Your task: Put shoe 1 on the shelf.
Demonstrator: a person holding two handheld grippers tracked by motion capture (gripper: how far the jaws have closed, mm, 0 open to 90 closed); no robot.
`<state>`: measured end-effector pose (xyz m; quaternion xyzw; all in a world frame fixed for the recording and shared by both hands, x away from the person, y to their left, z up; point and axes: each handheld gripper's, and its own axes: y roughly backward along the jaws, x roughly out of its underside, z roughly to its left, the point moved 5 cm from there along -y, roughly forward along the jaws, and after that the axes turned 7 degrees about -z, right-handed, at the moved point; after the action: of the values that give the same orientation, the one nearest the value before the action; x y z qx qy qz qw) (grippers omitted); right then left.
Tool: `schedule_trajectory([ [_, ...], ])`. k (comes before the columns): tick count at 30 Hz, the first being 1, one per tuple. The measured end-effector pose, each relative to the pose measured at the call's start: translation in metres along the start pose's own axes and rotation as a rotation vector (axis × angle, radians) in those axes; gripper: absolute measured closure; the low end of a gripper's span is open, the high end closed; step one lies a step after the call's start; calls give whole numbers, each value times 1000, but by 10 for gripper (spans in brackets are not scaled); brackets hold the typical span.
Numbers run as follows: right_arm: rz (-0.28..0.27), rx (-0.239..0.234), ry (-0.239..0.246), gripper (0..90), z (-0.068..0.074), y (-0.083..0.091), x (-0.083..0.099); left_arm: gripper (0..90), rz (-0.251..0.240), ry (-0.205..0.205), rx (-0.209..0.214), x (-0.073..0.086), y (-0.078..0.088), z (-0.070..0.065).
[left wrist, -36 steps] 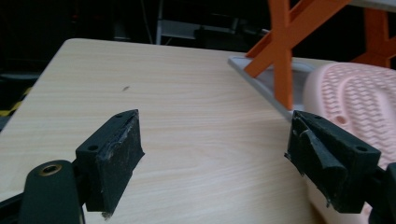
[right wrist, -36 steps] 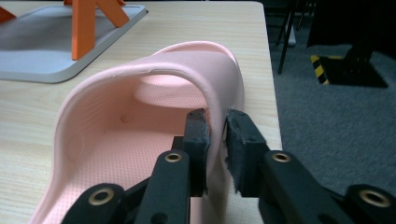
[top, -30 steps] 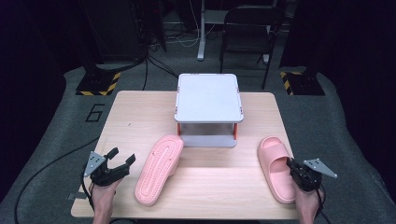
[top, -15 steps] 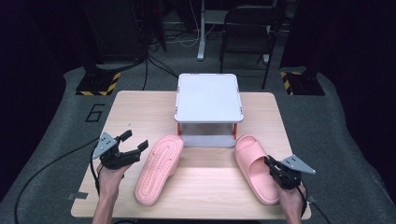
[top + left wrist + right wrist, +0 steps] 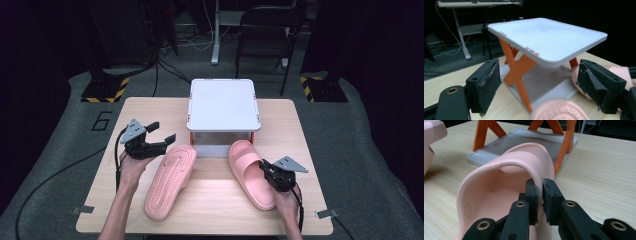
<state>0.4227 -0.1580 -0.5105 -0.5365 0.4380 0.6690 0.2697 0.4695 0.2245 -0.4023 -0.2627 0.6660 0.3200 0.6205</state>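
- Gripping the strap edge of the upright pink slipper (image 5: 248,172), the right tongs (image 5: 270,172) have both pads pressed together on the thin rubber; the right gripper view shows the strap wall (image 5: 506,167) pinched between the two black jaws.
- That slipper sits sole-down on the wooden surface (image 5: 220,210), right of centre, its toe end pointing at the small white shelf stand (image 5: 223,104) and lying just before the stand's lower tray (image 5: 524,141).
- The second pink slipper (image 5: 170,181) lies upside down, ribbed sole up, left of centre, slanted with its far end near the stand's left front corner.
- The left tongs (image 5: 162,135) hang above the surface beside that overturned slipper, jaws wide apart with nothing between the pads.
- In the left gripper view the open jaws frame the stand's white top (image 5: 549,37) and orange crossed legs (image 5: 517,72), with the sole of the overturned slipper (image 5: 557,111) low between them.
- The person's left hand (image 5: 132,165) and right hand (image 5: 286,197) come in from the near edge.
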Motion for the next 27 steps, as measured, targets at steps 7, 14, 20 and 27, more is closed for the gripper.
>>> schedule_trajectory([
  [7, -15, -14, -40, 827, 11, -32, -12, 214, 71, -17, 39, -2, -36, -5],
  [14, 12, -11, -43, 827, 24, -63, -13, 263, 93, -58, 48, -7, -71, -19],
  [20, 24, 6, -83, 830, 32, -86, -14, 315, 130, -54, 54, -2, -87, -23],
  [27, 21, 36, -93, 830, 45, -110, -21, 327, 137, -27, 49, -1, -92, -24],
])
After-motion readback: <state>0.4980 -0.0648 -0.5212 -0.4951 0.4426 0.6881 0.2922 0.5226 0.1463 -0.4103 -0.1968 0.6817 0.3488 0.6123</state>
